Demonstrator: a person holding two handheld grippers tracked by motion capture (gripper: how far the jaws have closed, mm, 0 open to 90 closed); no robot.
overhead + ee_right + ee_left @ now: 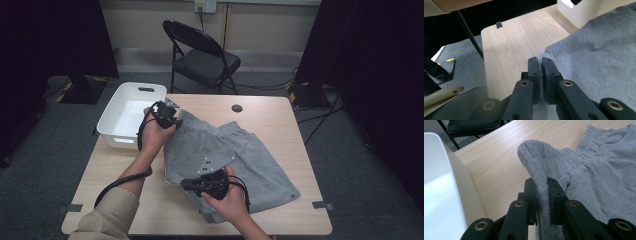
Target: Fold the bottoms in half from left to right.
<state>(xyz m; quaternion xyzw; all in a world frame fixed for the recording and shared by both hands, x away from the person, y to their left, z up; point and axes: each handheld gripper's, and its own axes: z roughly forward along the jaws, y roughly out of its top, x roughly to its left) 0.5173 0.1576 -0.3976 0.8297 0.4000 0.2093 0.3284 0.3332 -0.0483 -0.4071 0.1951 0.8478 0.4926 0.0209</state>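
Wooden table (280, 107) holds the gray shorts (250, 155) beside a white bin (112, 107), and the left gripper (541, 185) pinches the waistband while the right gripper (541, 65) pinches a leg edge, so folding has only begun and most remains.

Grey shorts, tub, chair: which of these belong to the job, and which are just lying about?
In use:
- grey shorts
- left tongs, clamped on the waistband
- right tongs, clamped on an edge

Lying about:
- white tub
- folding chair
- floor cables
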